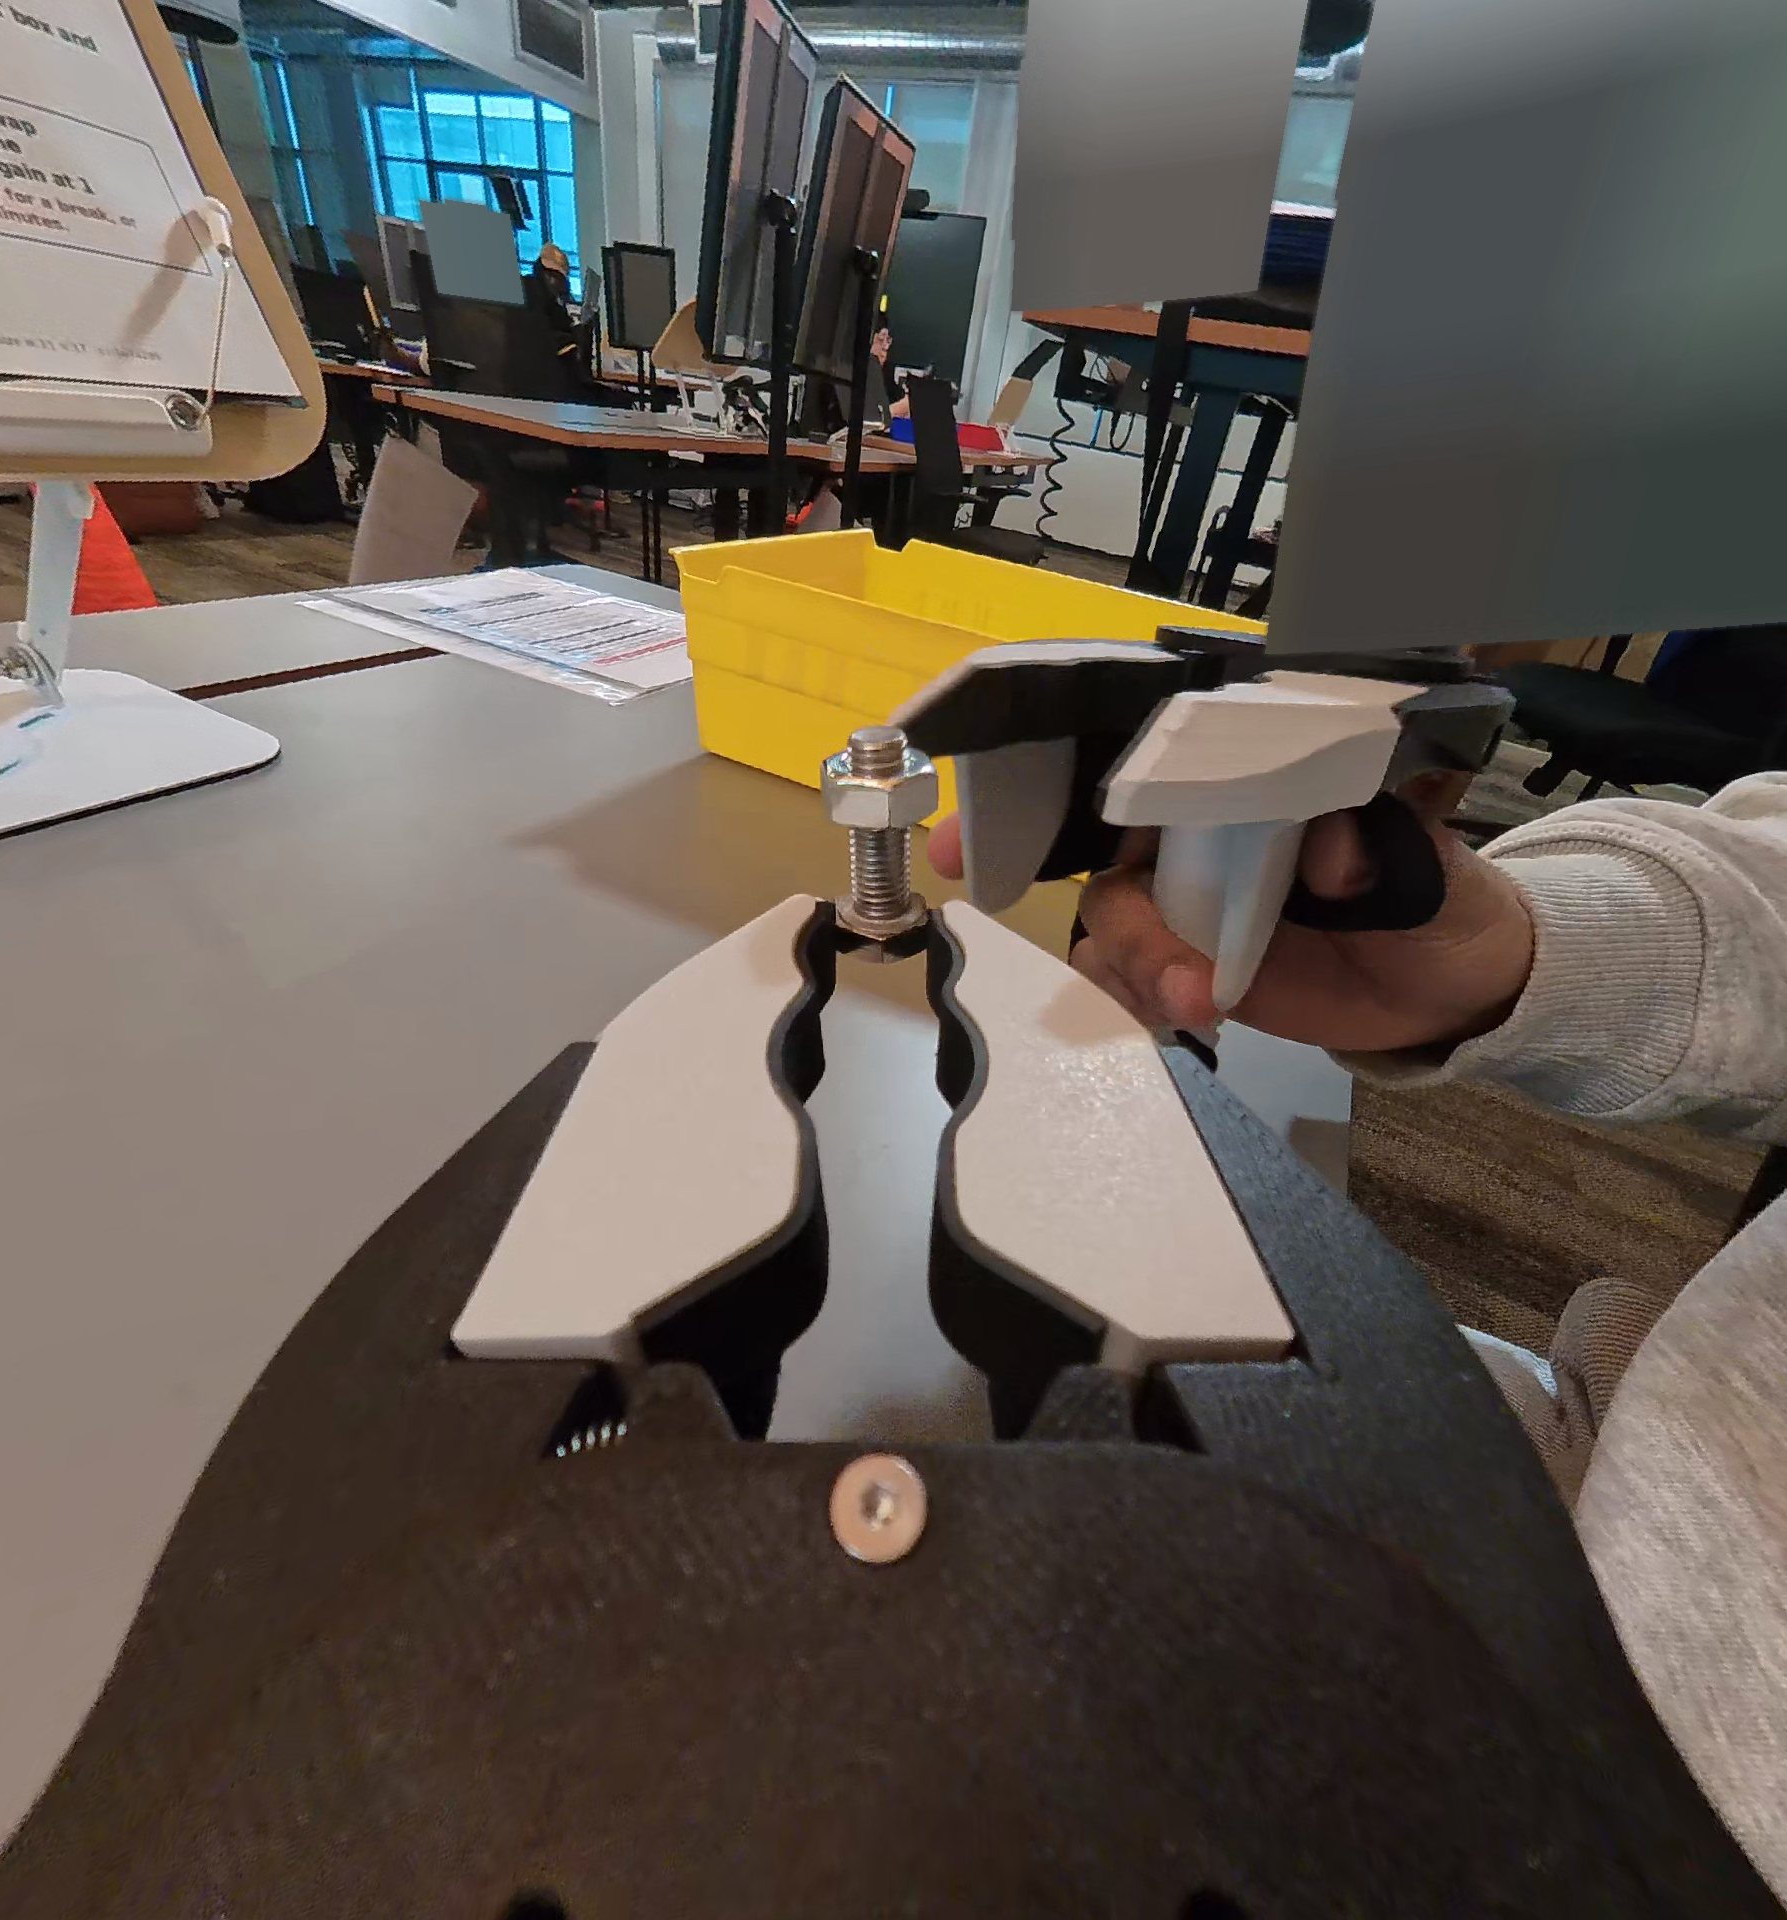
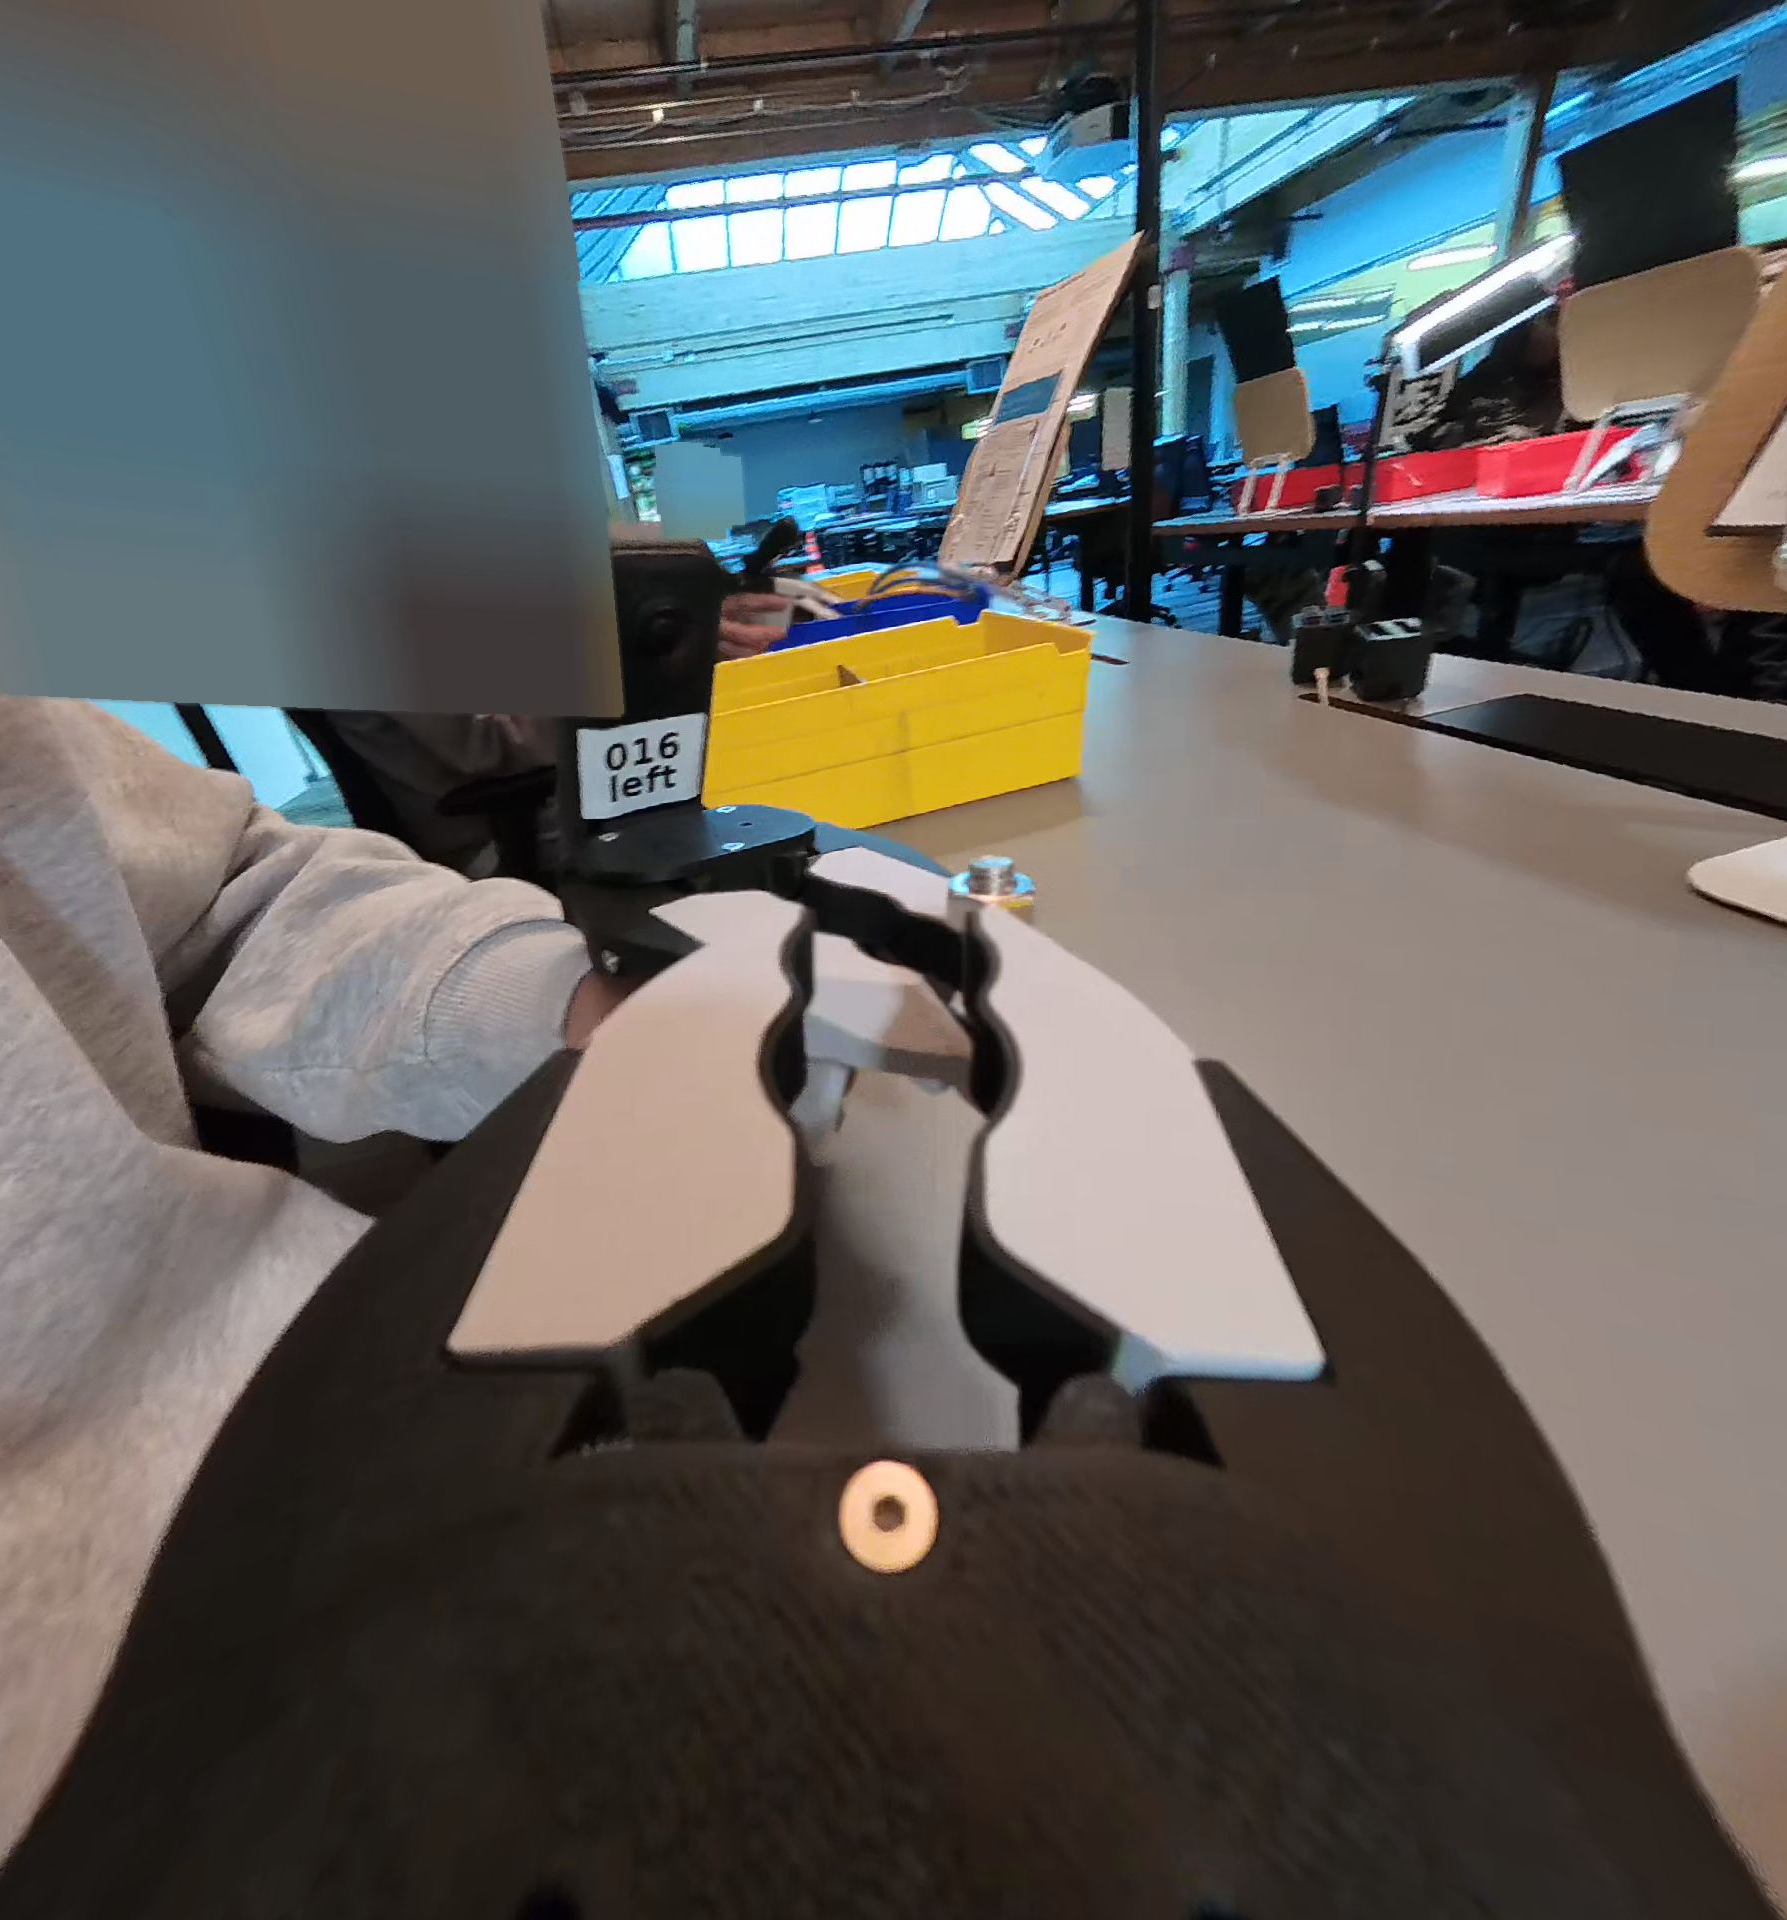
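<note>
My left gripper is shut on the head of a steel bolt and holds it upright above the grey table. A hex nut sits on the thread near the top. My right gripper, turned on its side and held by a hand, comes in from the right. Its upper fingertip is by the bolt's top. In the right wrist view my right gripper is open and empty. The bolt's top shows just past its right fingertip, outside the gap.
A yellow bin stands behind the bolt and also shows in the right wrist view, with a blue bin beyond it. A document stand and a laminated sheet are at left. A black mat lies at far right. My two grippers' fingertips are within a few centimetres of each other.
</note>
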`<state>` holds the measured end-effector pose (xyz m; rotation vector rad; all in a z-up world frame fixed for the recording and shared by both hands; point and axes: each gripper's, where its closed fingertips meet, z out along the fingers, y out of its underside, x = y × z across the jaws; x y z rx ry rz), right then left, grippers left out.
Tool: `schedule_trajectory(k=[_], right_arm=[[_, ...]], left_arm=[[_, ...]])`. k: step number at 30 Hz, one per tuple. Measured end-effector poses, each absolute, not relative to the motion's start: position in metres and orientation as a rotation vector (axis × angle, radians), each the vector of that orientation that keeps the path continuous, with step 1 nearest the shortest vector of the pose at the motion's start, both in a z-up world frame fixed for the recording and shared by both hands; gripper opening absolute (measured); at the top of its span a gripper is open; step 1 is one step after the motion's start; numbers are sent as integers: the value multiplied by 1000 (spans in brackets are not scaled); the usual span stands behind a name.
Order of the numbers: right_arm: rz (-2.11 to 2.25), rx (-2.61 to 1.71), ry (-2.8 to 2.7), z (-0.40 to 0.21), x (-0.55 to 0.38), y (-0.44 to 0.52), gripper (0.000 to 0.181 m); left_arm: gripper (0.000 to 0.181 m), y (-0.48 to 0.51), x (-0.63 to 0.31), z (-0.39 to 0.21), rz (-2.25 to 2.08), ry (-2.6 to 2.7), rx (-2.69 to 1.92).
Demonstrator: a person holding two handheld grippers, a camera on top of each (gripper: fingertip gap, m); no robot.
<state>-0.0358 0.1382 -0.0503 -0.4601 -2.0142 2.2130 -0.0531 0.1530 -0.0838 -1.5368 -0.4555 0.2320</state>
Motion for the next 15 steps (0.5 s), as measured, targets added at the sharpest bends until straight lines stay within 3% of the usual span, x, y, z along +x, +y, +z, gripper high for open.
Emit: schedule_trajectory(k=[2, 8, 10, 11, 15], right_arm=[[2184, -479, -1972, -50, -42, 141, 37], [2162, -501, -1993, -55, -44, 139, 43], [2205, -434, -2046, -54, -33, 136, 28], [2240, -396, -2093, -52, -25, 135, 1], [2265, -426, -2103, -51, -24, 134, 3]], left_arm=[[17, 153, -53, -84, 228, -456, -1537], [17, 154, -52, -85, 225, -453, -1544], [17, 153, -53, -85, 222, -459, -1542], [17, 153, -53, -85, 222, -461, -1539], [17, 154, -52, -86, 222, -455, -1545]])
